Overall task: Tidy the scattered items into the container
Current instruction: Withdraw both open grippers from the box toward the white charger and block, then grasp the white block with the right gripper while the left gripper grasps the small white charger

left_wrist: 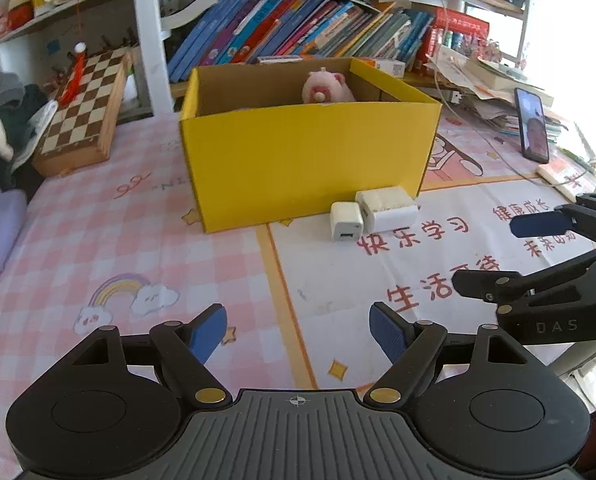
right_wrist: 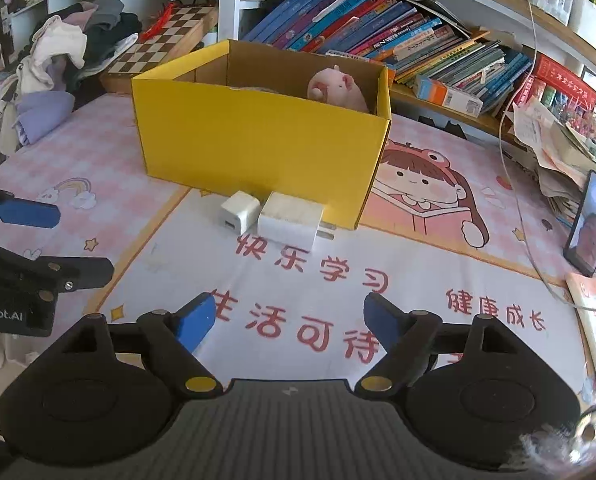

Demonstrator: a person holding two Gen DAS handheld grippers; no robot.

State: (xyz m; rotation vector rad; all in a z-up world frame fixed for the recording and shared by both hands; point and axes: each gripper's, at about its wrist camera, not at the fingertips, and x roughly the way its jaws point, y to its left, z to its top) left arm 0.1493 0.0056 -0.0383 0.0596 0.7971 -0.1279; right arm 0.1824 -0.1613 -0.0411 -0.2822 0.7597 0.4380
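Hand-held gripper (right_wrist: 289, 326) empty; two chargers (right_wrist: 272, 216), one box (right_wrist: 258, 144).

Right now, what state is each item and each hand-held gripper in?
Yellow box: open-topped, upright on the mat.
Pink plush pig: inside the box, by its right wall.
Small white charger: on the mat, outside the box, touching the larger one.
Larger white charger: on the mat against the box front, prongs pointing right.
Phone: propped upright, screen lit.
Left hand-held gripper: open, empty.
Right hand-held gripper: open, empty.
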